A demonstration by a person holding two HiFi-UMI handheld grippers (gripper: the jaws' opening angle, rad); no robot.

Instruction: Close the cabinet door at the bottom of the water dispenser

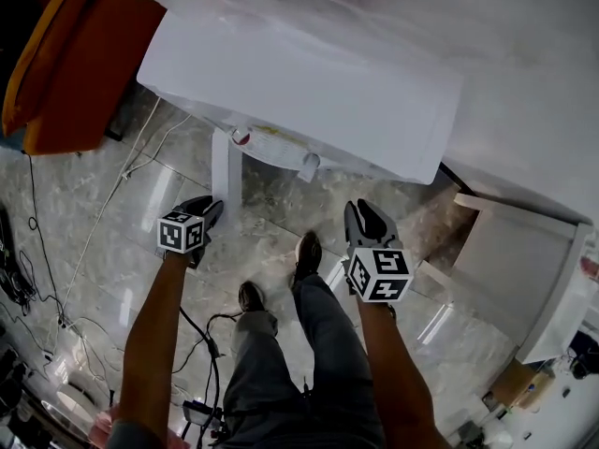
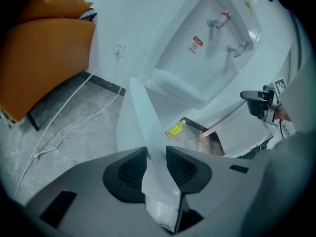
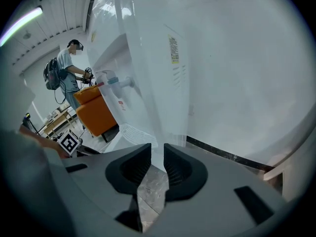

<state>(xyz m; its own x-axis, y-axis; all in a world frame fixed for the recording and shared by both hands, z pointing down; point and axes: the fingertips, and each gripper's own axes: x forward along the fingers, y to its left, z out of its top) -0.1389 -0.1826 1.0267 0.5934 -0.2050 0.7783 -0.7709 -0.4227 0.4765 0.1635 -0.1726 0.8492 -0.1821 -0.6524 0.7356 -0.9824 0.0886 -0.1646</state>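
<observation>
Thin white cabinet door (image 1: 226, 171) is standing open, edge-on at centre-left of the head view, under the white plastic water dispenser (image 1: 309, 92). Left gripper (image 2: 157, 167) is clamping the door's edge. Right gripper (image 3: 157, 164), centre-right, is hovering with jaws narrowly apart, empty.

It looks like an office or lounge room: polished marble-tile floor (image 1: 112, 223), white water dispenser (image 2: 212, 48) against a wall, orange armchair (image 2: 44, 58), loose cables (image 1: 94, 241), and a person (image 3: 66, 68) wearing a backpack.
</observation>
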